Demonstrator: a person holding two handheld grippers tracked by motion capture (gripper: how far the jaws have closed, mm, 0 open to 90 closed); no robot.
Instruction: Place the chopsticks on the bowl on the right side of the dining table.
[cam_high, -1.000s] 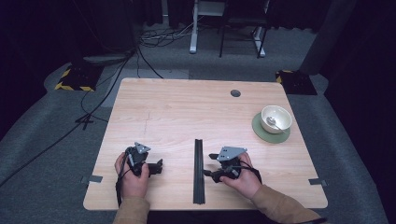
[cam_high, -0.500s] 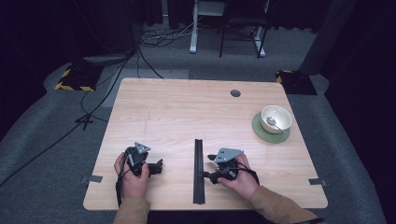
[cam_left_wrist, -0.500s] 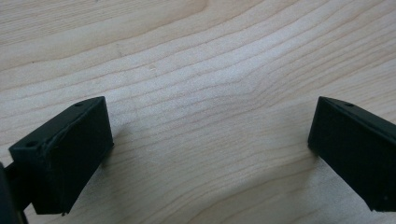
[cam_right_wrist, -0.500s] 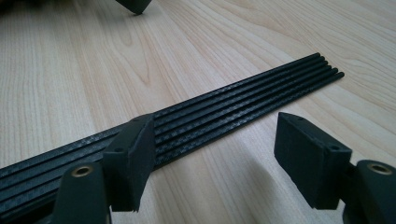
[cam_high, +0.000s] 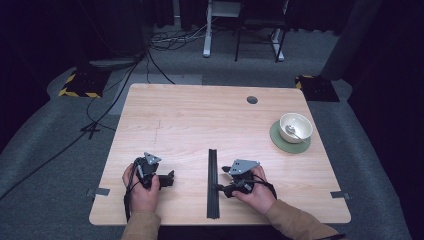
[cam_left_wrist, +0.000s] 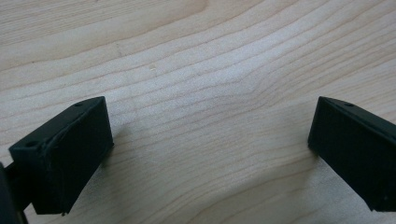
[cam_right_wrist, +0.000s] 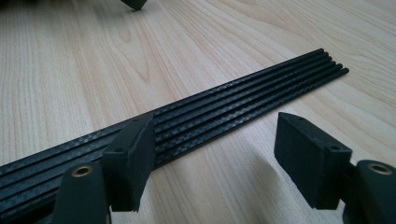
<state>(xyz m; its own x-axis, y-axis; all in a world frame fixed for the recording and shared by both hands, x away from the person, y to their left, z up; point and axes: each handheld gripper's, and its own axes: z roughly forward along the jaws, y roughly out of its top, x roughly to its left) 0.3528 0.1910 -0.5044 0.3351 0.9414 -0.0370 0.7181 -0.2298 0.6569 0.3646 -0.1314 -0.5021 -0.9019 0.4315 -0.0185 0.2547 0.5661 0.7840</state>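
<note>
A light wooden table (cam_high: 190, 120) stands on grey carpet (cam_high: 45, 190). Black cables (cam_high: 100, 110) trail across the floor at left. Beyond the table, white desk legs (cam_high: 206, 30) stand before dark surroundings.

The high view looks forward and down from above the person's edge of the wooden table (cam_high: 200, 120), taking in its whole top and the floor beyond. The left gripper view sits very close over bare wood, looking along its own jaws. The right gripper view looks low across the table at the black rod bundle (cam_right_wrist: 210, 116), which the high view shares (cam_high: 213, 185).
</note>
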